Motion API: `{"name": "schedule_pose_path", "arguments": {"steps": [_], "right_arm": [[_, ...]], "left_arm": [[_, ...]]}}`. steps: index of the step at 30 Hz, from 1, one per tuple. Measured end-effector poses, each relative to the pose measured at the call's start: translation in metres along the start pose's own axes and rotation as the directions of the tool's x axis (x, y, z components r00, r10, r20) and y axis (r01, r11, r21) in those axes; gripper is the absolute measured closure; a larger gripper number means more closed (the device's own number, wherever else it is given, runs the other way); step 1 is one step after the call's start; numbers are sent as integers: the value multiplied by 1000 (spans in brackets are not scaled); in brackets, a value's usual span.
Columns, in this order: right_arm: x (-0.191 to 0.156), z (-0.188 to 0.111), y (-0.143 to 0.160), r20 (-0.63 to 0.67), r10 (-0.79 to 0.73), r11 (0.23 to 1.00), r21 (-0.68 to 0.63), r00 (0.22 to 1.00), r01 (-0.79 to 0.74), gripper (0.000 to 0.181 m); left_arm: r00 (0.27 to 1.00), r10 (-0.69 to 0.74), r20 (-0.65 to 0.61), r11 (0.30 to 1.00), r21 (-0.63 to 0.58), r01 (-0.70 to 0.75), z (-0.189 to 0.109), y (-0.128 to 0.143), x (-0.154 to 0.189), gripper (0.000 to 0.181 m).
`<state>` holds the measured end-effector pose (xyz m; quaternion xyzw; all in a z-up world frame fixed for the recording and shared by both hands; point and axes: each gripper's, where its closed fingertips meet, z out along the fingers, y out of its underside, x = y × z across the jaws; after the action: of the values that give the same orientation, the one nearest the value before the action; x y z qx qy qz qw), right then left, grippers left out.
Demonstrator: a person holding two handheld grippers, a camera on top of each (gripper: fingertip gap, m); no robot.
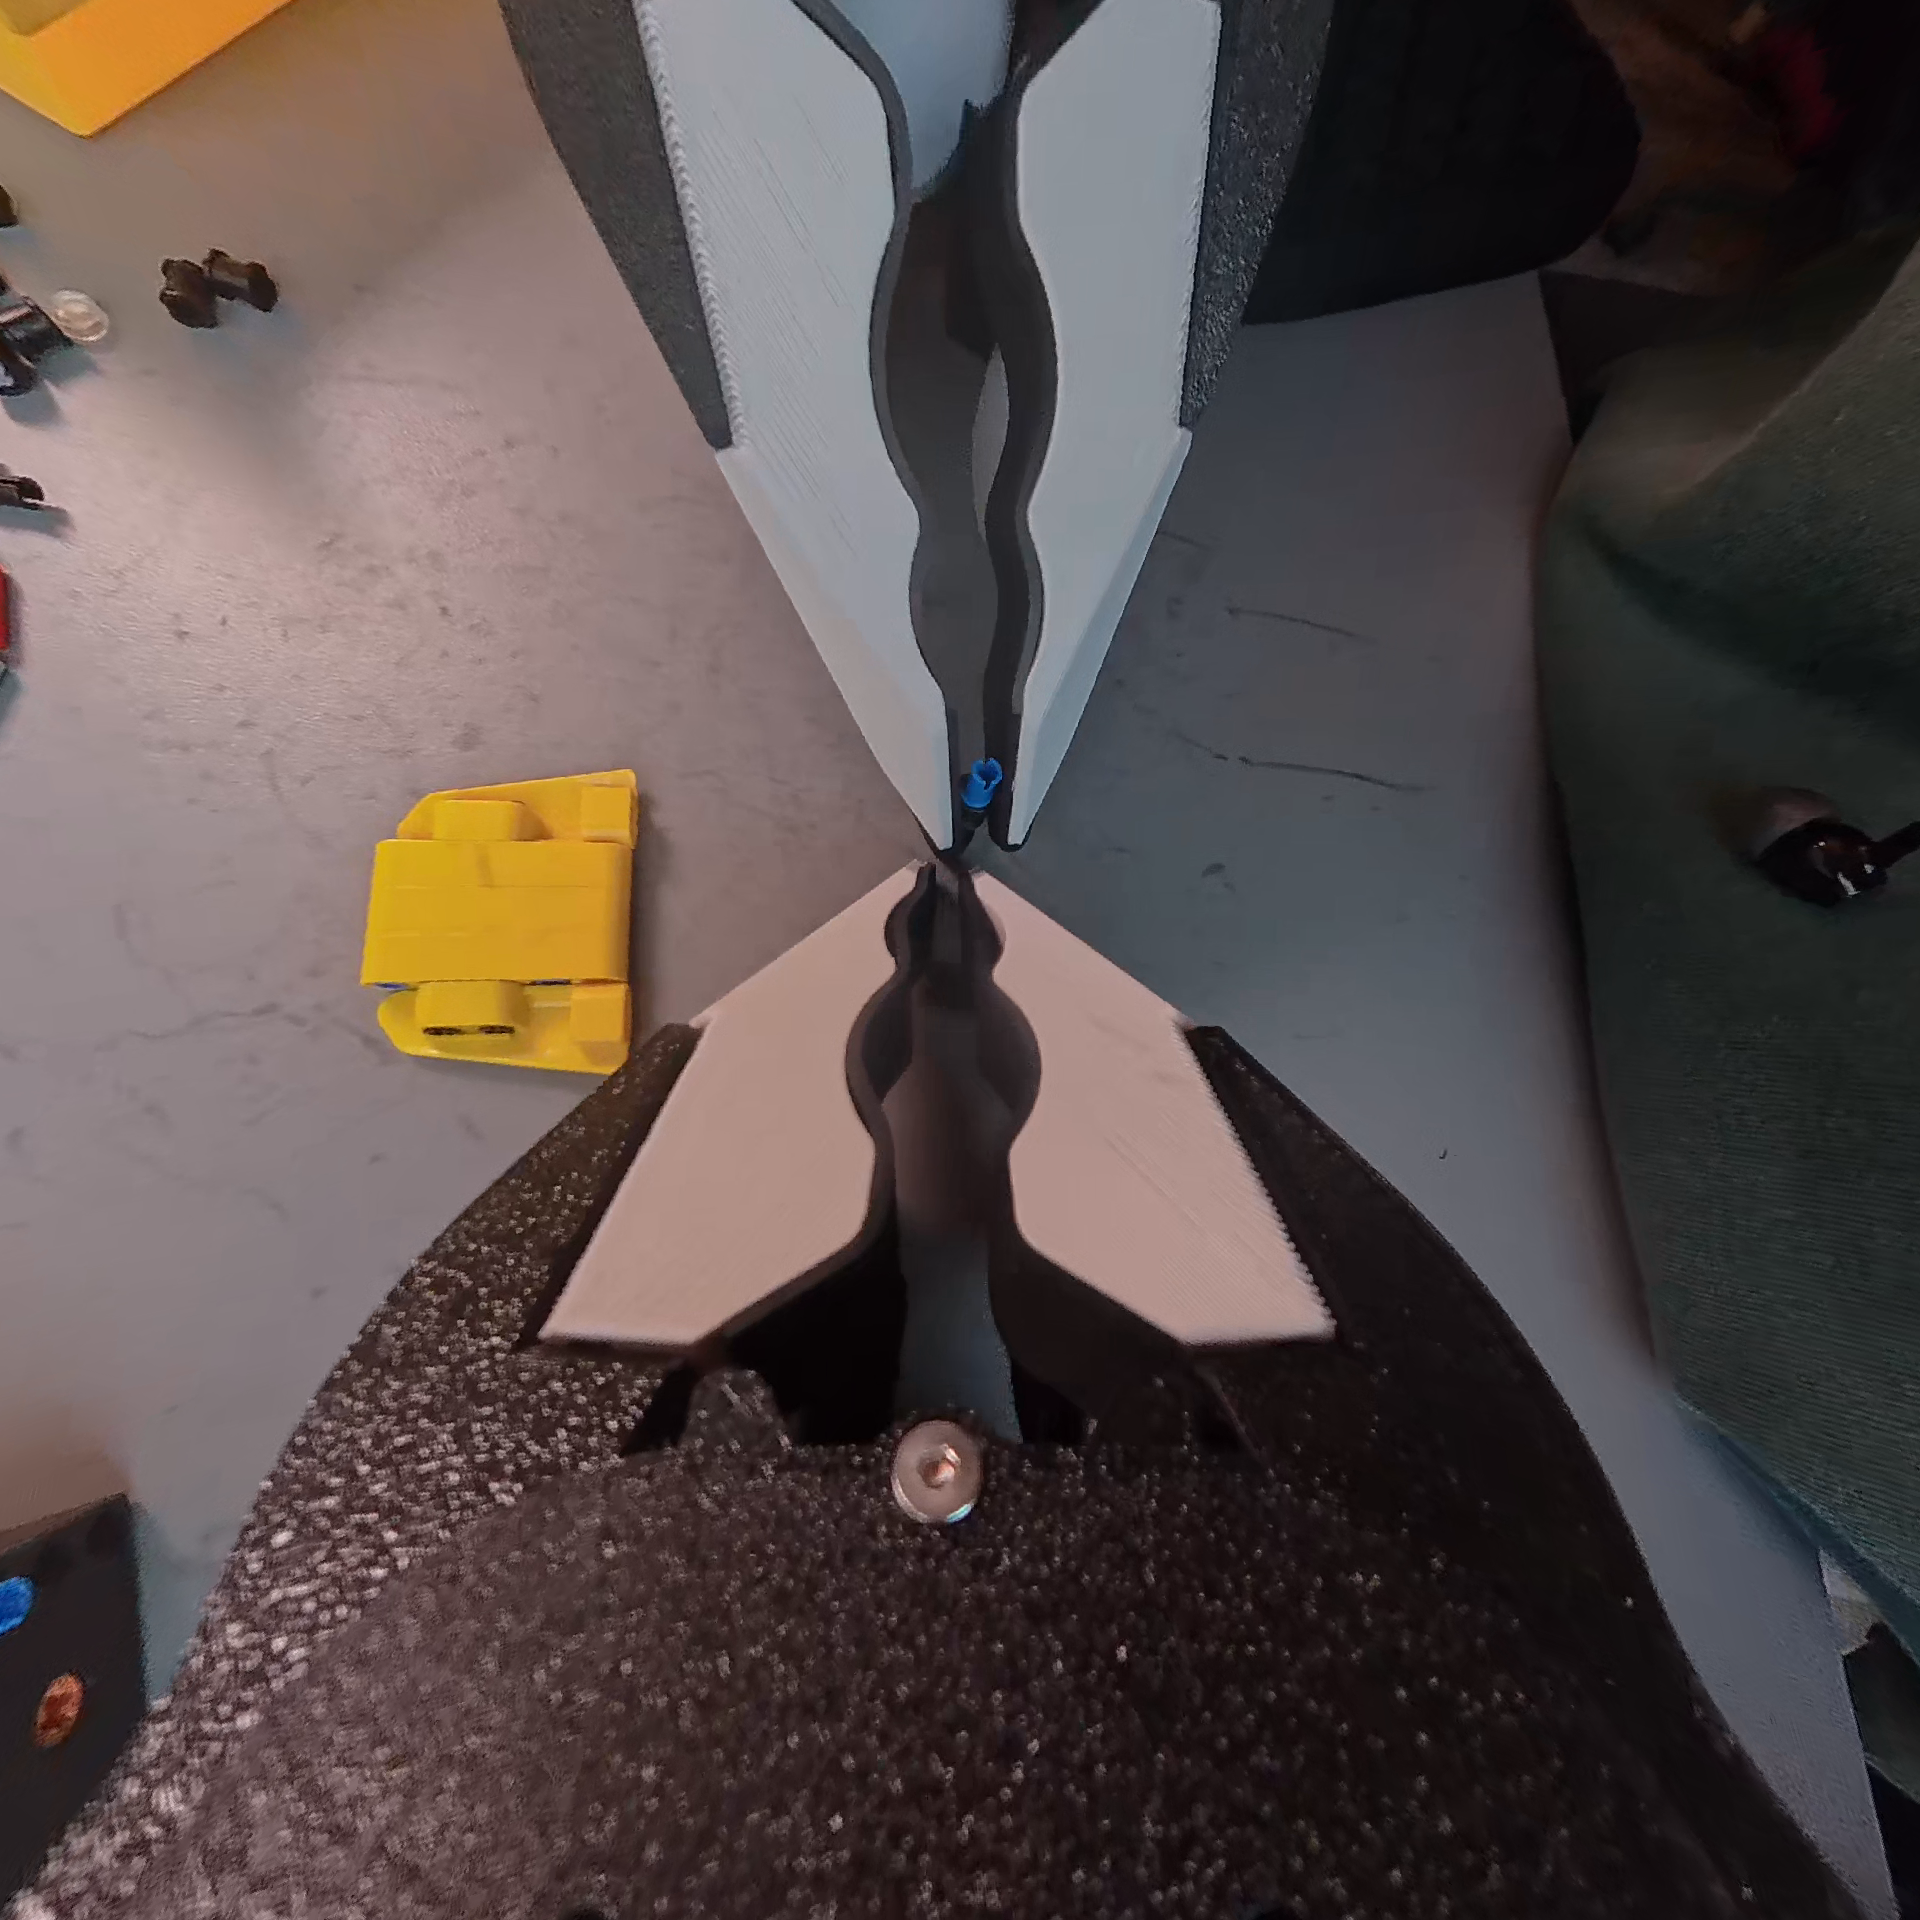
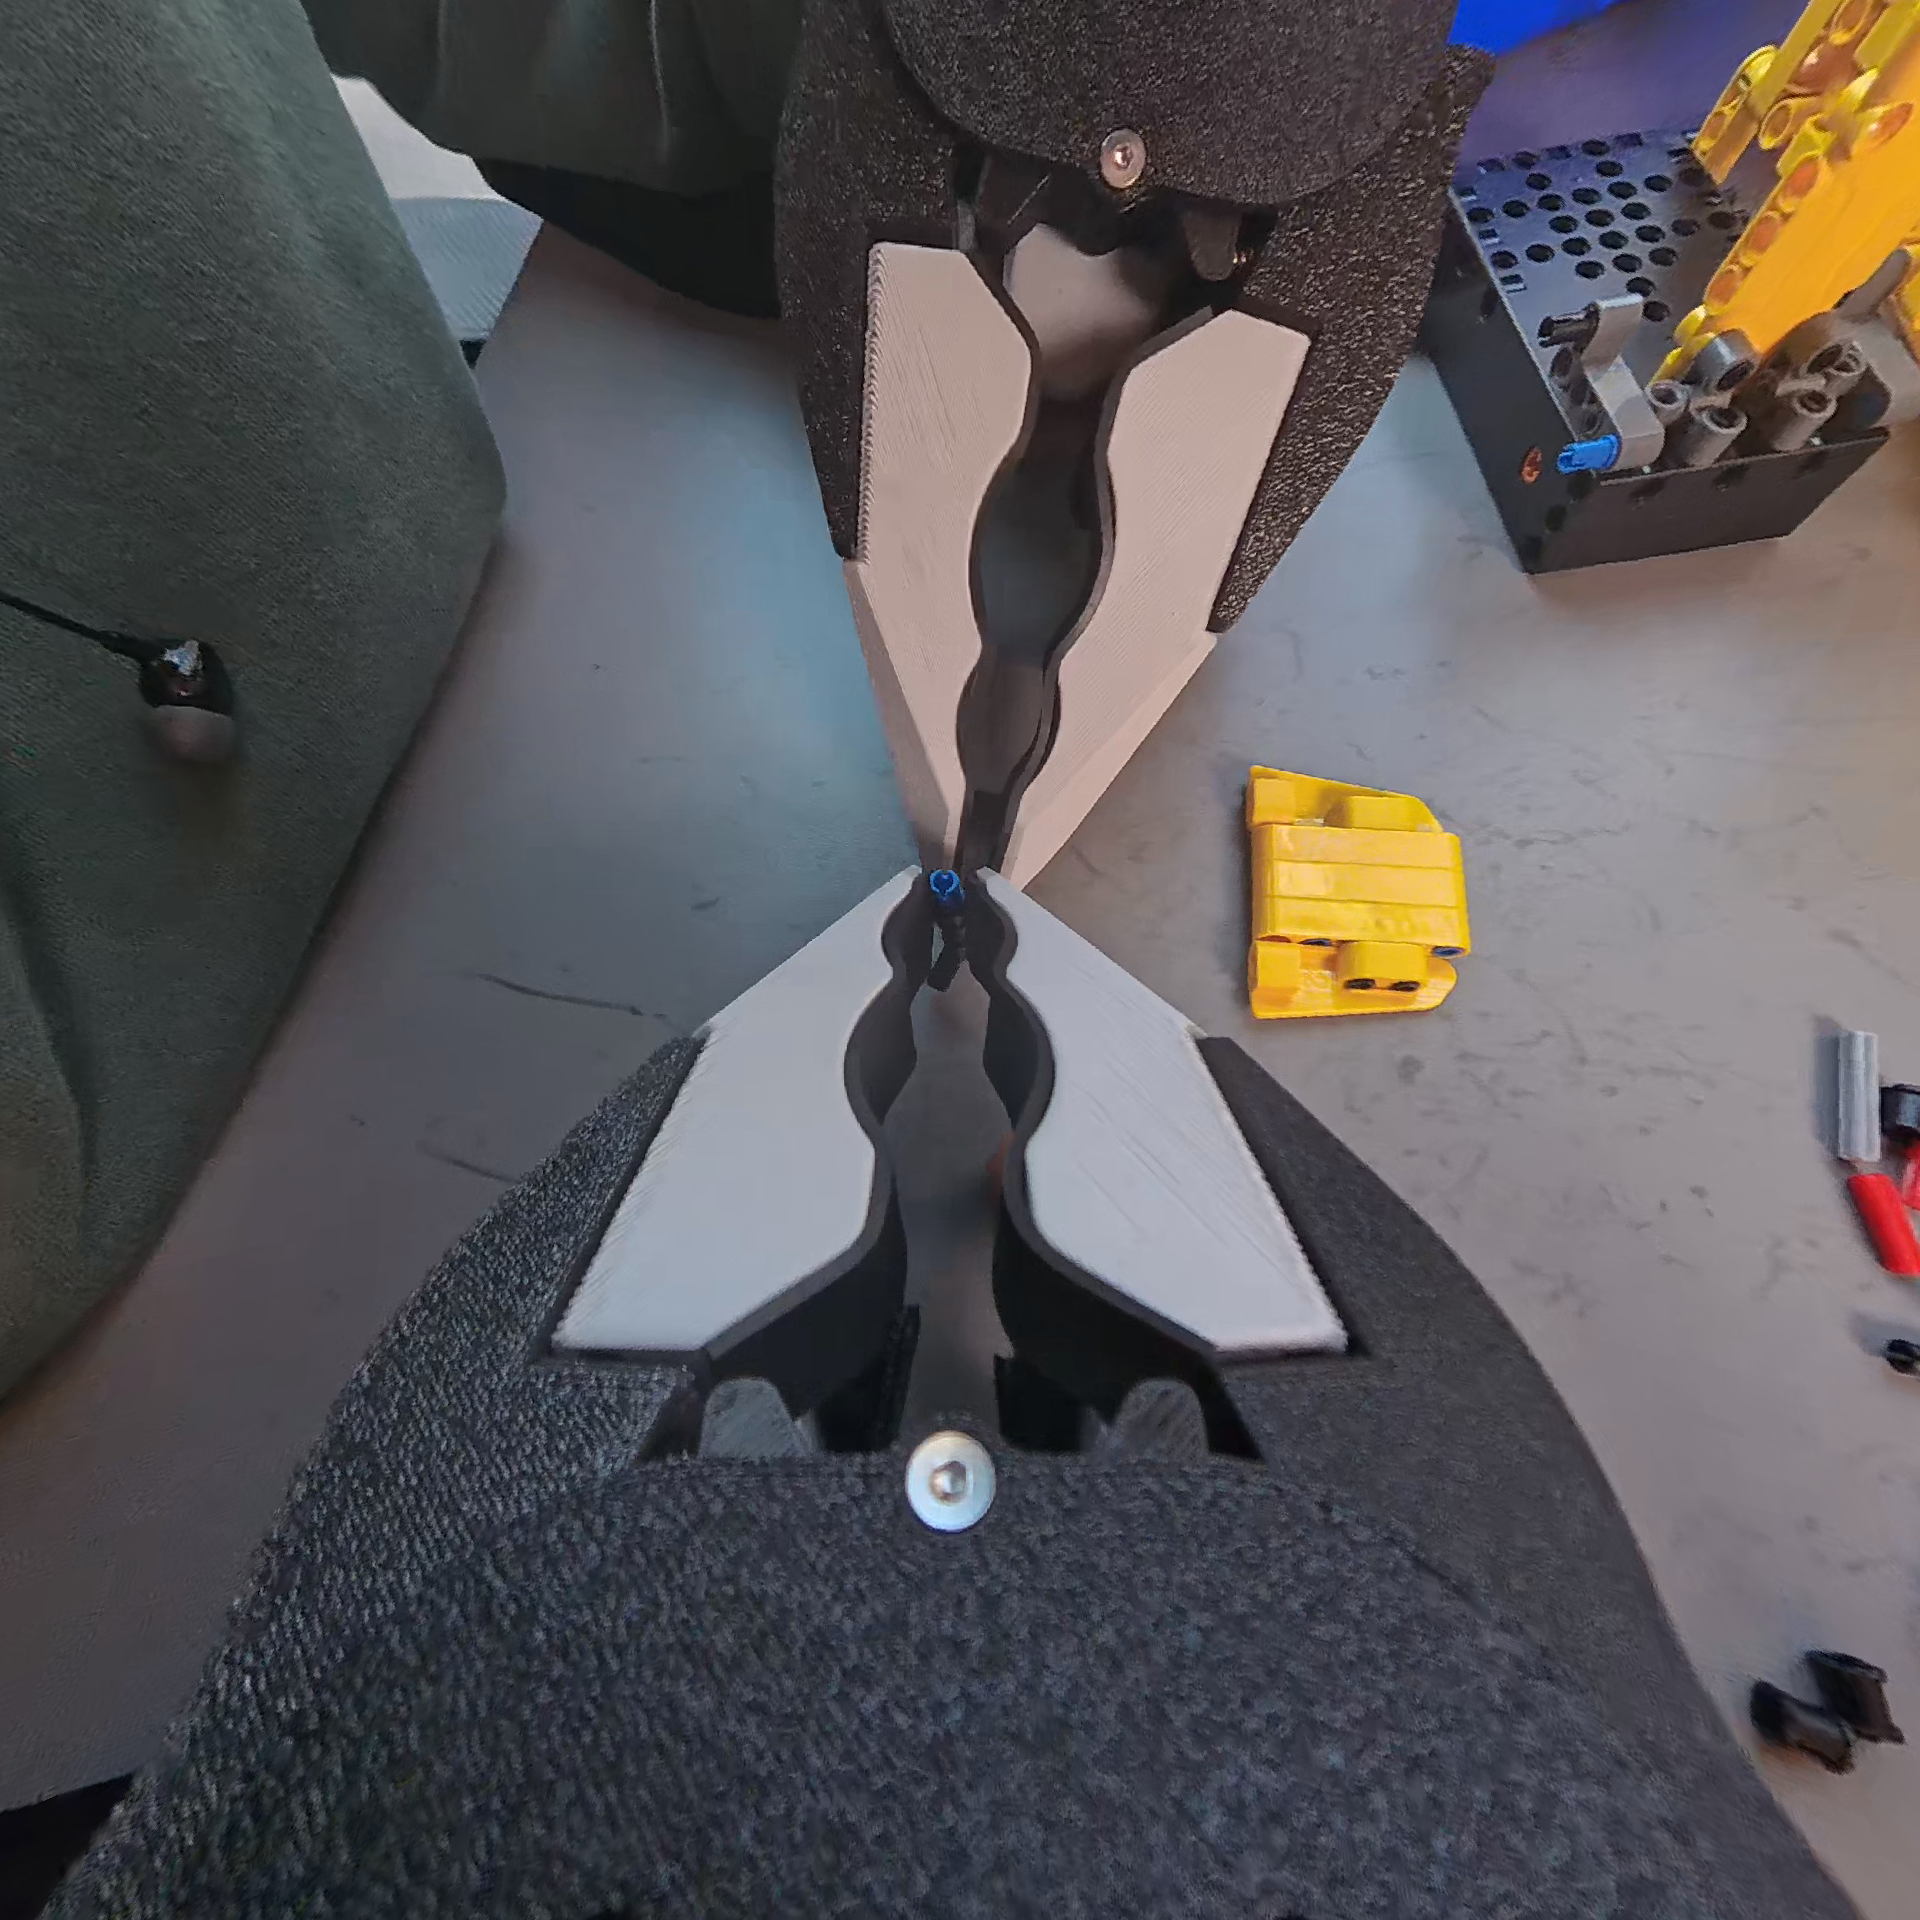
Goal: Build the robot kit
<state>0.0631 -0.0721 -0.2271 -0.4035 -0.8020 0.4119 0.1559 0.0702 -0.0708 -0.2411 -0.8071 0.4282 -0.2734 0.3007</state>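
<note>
No legible writing or brand marks anywhere; the yellow block [image 2: 1354, 896] seems to carry faint raised lettering on its lower flange, too small to make out.

Surface: grey table [image 1: 416, 582], matte, scuffed, with dark scratch lines. Along one edge a dark green upholstered seat [image 2: 208, 416], a small black and silver earbud-like item [image 2: 187, 691] lying on it with a thin cord.

Containers: black perforated tray [image 2: 1621, 457] at far right of the right wrist view, holding a yellow and grey beam assembly [image 2: 1787, 270] and a blue pin [image 2: 1588, 453] poking from its front wall. Corner of a yellow bin [image 1: 114, 52] at top left of the left wrist view; contents not visible.

Grippers meet tip to tip over the table. Right gripper [image 2: 948, 896] is nearly closed, pinching a small blue pin piece [image 2: 943, 889] at its very tips. Left gripper [image 1: 948, 873] is closed down to a sliver on a dark stub that joins the blue piece; what that stub is cannot be told. The yellow block sits flat on the table just beside the tips.

Loose parts: black connectors [image 2: 1829, 1709], red axle [image 2: 1886, 1226], grey sleeve [image 2: 1858, 1096], all well apart from the grippers.
</note>
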Motion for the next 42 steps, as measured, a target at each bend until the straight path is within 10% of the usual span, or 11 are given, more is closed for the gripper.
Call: {"name": "schedule_pose_path", "arguments": {"steps": [6,12,22,27,31,35,42], "right_arm": [[-1,-18,-25,-87,-2,985,171,996,17,175],[-9,-70,-102,-133,10,877,477,991,55,175],[-9,-77,-125,-47,123,744,665,991,-61,175],[18,-74,-105,-180,260,813,571,949,-114,162],[28,-68,-89,-175,402,813,520,899,-262,154],[34,-63,-87,-167,469,787,525,867,-324,154],[38,-60,-85,-165,470,785,527,867,-326,174]], "left_arm": [[998,-33,-51,996,80,37,-12,-7,4,162],[965,-39,-261,881,446,156,-58,-64,23,152],[994,68,-86,759,651,5,-95,-99,32,175],[936,129,327,792,534,-296,-97,-93,2,175],[621,334,709,784,156,-600,-98,-82,-24,176],[399,465,790,728,-85,-680,-94,-77,-32,176],[249,562,789,674,-263,-691,-88,-71,-39,176]]}}
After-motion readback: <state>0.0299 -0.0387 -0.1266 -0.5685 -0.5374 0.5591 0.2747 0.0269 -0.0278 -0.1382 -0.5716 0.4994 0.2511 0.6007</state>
